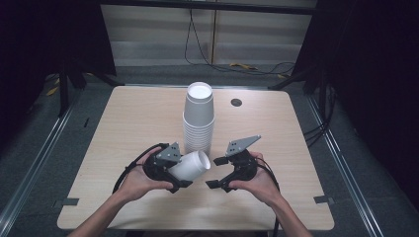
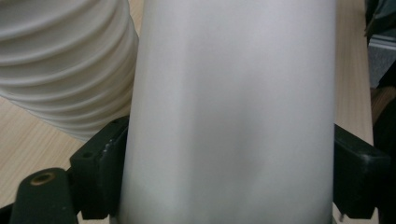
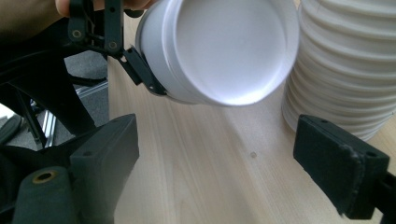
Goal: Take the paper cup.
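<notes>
A tall stack of white paper cups (image 1: 199, 118) stands upside down at the middle of the wooden table (image 1: 128, 123). My left gripper (image 1: 179, 174) is shut on a single white cup (image 1: 190, 165), held on its side just in front of the stack. In the left gripper view the cup (image 2: 233, 112) sits between both jaws, with the stack (image 2: 65, 60) at the upper left. My right gripper (image 1: 213, 172) is open, a short way right of the cup. In the right gripper view the cup's (image 3: 224, 51) open mouth faces me beyond the wide-apart jaws, beside the stack (image 3: 345, 70).
A small dark round hole (image 1: 236, 102) marks the table's far side. Metal rails (image 1: 39, 153) run along the floor on both sides, and cables (image 1: 197, 44) lie behind the table. The person's hands (image 1: 133, 185) come in at the near edge.
</notes>
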`<state>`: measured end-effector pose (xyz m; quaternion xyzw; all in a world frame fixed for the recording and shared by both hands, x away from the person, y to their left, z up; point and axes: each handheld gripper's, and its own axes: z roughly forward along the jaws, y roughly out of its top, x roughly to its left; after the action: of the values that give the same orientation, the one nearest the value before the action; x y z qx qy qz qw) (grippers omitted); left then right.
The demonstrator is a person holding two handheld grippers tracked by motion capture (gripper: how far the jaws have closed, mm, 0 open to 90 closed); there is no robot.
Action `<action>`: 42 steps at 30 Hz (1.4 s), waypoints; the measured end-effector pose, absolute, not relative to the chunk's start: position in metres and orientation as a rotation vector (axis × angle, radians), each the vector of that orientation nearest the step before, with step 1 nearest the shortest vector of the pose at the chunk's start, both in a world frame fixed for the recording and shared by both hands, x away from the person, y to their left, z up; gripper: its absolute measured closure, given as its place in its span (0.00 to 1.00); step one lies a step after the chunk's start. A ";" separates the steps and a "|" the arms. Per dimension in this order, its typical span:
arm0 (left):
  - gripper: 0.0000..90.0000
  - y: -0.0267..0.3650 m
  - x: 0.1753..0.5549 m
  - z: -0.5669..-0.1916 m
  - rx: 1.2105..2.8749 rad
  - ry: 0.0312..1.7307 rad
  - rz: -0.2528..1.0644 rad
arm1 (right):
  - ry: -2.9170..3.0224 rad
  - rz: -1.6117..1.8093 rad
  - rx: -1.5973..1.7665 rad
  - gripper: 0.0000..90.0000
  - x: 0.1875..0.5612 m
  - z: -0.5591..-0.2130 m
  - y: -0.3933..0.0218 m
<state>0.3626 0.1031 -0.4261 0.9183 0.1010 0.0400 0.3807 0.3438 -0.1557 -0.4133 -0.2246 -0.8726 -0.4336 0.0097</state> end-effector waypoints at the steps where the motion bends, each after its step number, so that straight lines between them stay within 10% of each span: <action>1: 0.16 0.103 0.363 -0.425 2.372 0.246 0.115 | -2.741 -1.345 -0.698 0.16 0.344 -0.414 -0.155; 42: 0.16 0.077 0.342 -0.447 2.538 0.080 0.104 | -2.886 -0.976 -0.532 0.19 0.342 -0.432 -0.132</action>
<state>0.3419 0.0766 -0.4474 0.9541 0.0299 0.0393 0.2954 0.3423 -0.1317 -0.4322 -0.1720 -0.9329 -0.3155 0.0243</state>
